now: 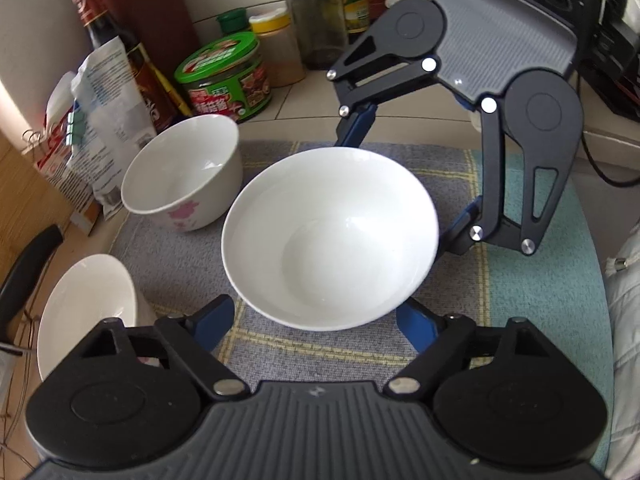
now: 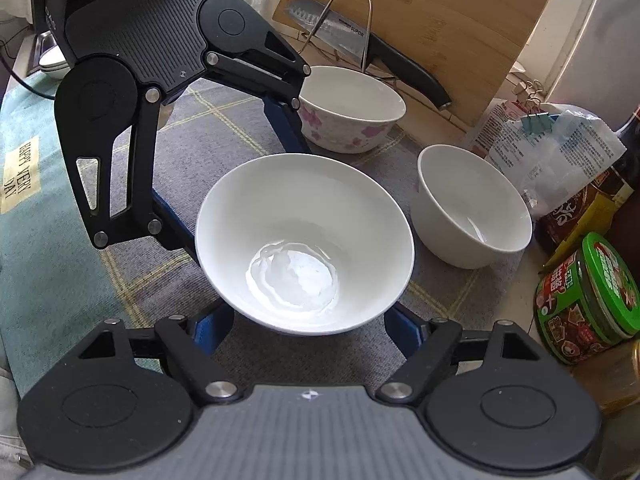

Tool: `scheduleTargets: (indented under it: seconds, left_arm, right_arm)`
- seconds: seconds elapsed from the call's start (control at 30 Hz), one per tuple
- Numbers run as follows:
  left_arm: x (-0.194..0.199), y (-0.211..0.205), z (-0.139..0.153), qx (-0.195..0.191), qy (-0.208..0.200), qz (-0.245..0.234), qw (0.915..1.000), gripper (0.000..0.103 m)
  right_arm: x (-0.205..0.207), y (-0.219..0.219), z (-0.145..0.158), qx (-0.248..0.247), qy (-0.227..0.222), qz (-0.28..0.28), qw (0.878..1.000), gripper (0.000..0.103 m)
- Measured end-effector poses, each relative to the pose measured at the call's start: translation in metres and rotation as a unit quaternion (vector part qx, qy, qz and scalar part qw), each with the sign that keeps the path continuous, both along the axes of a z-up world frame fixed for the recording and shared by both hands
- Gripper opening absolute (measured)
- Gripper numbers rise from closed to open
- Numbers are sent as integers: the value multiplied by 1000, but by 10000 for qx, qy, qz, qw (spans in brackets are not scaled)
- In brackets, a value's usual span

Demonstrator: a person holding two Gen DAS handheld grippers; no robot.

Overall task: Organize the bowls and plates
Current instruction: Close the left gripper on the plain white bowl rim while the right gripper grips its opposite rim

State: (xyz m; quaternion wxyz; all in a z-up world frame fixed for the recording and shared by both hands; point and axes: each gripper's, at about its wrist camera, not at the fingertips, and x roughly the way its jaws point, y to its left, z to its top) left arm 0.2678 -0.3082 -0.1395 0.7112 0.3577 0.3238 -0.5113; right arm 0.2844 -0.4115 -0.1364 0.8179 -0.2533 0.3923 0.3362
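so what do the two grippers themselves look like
The left gripper and right gripper look identical: a ribbed grey body, rounded black pivot housings, black linkage arms with silver pins and cut-out slots, and blue fingers. A black cable runs behind the right one. No hands or sleeves show.

Home kitchen counter, sauce bottles (image 1: 100, 40), knife (image 2: 360, 44), cutting board (image 2: 440, 20), bowls (image 1: 328, 236)

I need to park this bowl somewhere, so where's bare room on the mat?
The teal end of the mat, around the printed label, is bare. The grey end is crowded: flowered bowl, plain bowl, bag and green tin.
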Motion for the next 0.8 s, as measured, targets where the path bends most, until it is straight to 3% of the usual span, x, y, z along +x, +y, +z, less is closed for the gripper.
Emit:
scheduleTargets:
  seconds: [0.3,0.8]
  left_arm:
    - [-3,0,2,-81,-106,-269,9996,84]
    - [-23,27,20,-182,-227,46,9996,84]
  right_arm:
    - [-1,4,1,-130,-37,118,9998,82]
    - [-17,19,20,-166,-161,354,9991,81]
